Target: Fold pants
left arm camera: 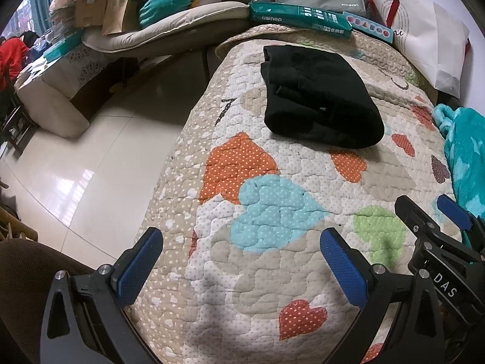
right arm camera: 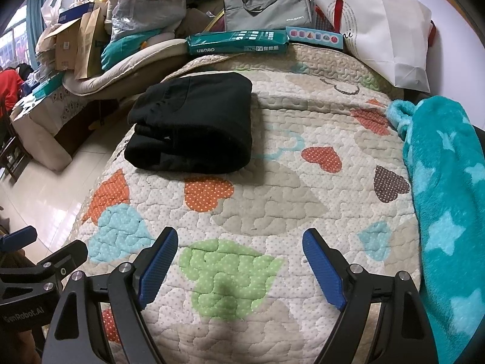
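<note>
Black pants (left arm camera: 318, 100) lie folded into a thick bundle on a quilted bed, both grippers spread and empty.

Left wrist view: the bundle rests toward the far end of the bed (left arm camera: 272, 273), near its left edge; the left gripper (left arm camera: 242, 264) hovers released, well apart from it.
Right wrist view: the pants (right arm camera: 194, 124) sit far-left; the right gripper (right arm camera: 239, 267) is released over the near end. Folding looks finished; next would be only tidying or withdrawing.
</note>
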